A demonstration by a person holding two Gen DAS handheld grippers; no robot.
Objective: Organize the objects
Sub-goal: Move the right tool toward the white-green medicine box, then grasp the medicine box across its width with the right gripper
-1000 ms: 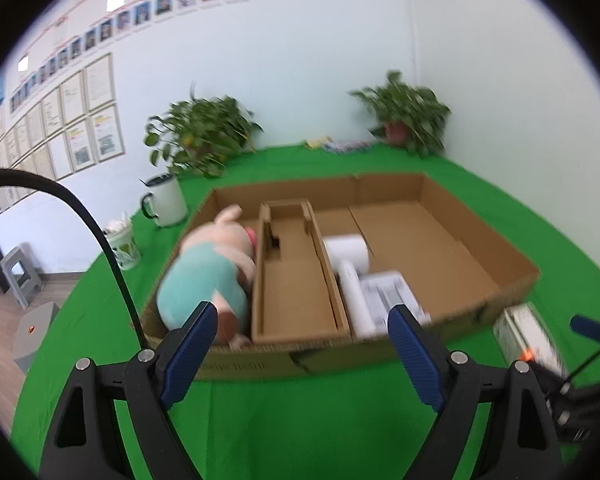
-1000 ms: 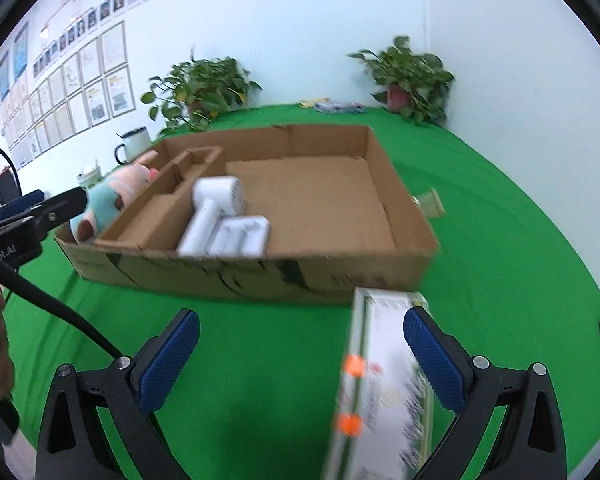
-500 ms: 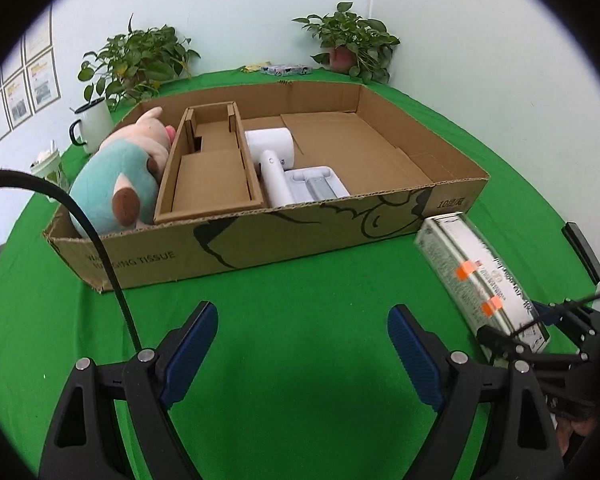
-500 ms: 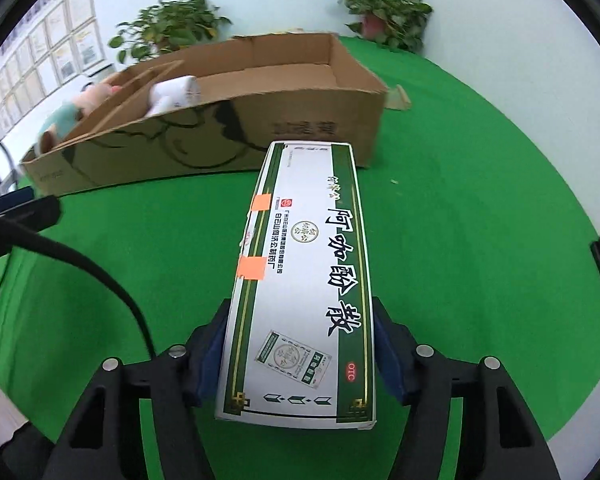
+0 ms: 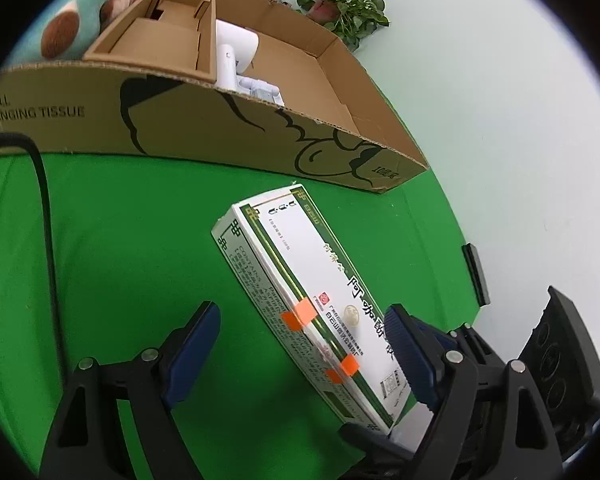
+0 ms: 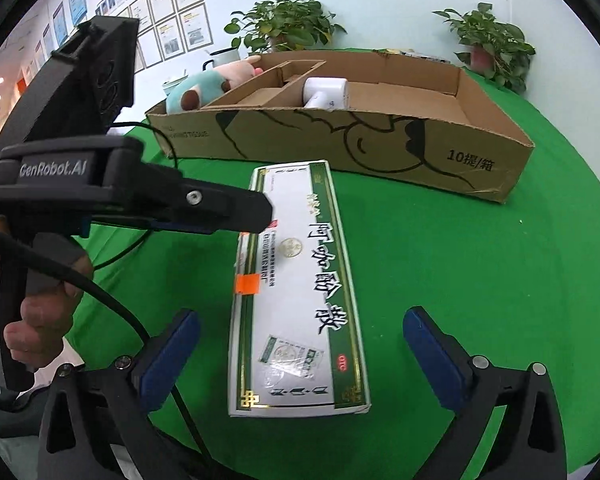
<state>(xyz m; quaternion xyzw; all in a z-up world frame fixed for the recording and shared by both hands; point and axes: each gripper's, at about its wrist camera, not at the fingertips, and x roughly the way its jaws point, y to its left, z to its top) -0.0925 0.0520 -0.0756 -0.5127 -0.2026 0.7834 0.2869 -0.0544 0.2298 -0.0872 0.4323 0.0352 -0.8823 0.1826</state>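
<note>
Cardboard box (image 5: 204, 128) front wall: "WALL HANGING TISSUE" printed left; "10提/箱" at right end, clear in right wrist view (image 6: 470, 162). Left gripper (image 6: 256, 208) body: "GenRobot.AI" in white. Medicine carton (image 6: 300, 292) top: large Chinese characters 阿咖酚散, red "OTC" oval near bottom. Carton side panel (image 5: 268, 292): "CONTAINS..." small print, rest unreadable. Wall certificates: too small.

Bright, even indoor light; soft shadows; sharp centre, fisheye-bent, black-vignetted edges.
</note>
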